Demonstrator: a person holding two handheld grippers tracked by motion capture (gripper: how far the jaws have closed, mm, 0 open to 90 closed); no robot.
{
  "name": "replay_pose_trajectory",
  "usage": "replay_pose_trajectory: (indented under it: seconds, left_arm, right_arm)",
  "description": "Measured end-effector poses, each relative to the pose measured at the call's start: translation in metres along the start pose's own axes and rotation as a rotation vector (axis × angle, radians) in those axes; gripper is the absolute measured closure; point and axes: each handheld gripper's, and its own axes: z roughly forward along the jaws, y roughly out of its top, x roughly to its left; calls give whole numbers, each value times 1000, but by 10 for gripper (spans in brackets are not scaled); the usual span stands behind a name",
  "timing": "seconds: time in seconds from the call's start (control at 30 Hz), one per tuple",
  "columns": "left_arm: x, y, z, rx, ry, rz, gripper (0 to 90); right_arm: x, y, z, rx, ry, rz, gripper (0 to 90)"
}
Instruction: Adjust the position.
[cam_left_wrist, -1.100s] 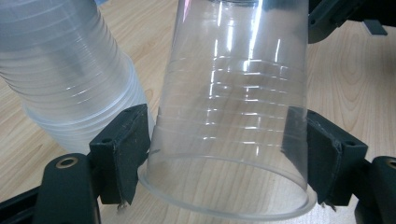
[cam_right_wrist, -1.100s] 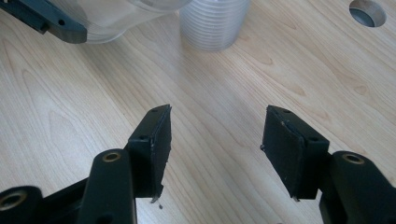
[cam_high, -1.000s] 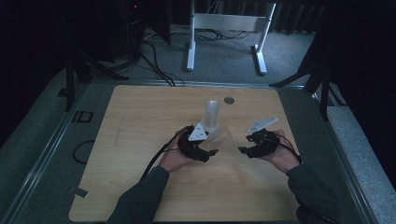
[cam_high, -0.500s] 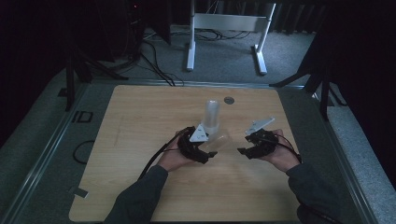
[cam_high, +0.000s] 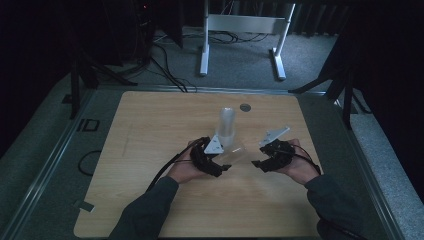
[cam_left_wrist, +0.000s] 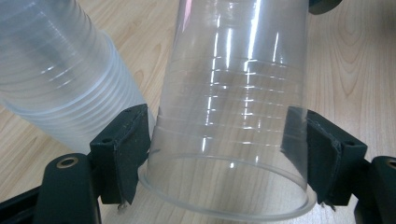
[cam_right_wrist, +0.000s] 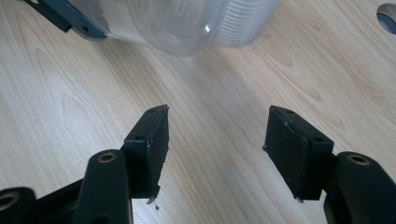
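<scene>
I have one clear plastic cup (cam_left_wrist: 229, 140) clamped near its rim in my left jaws (cam_high: 226, 166), lying on its side, free of the ribbed stack (cam_high: 227, 127) standing at twelve o'clock. My right jaws (cam_right_wrist: 215, 147) have just been opening, nothing between them. Setting it down on the pale wooden table (cam_high: 150, 130) remains, I judge.

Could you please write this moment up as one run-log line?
left gripper: shut on clear cup | right gripper: open, jaws just opening, nothing between | cup stack: upright on table
</scene>
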Motion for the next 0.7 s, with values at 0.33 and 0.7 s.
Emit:
replay_pose_trajectory:
  seconds: [0.33,0.7]
  left_arm:
    - [-3,-1,3,27,1,33,240]
    - [-8,0,6,62,18,90,241]
  right_arm:
    - [3,3,0,19,13,-28,395]
    - [9,9,2,55,22,-71,375]
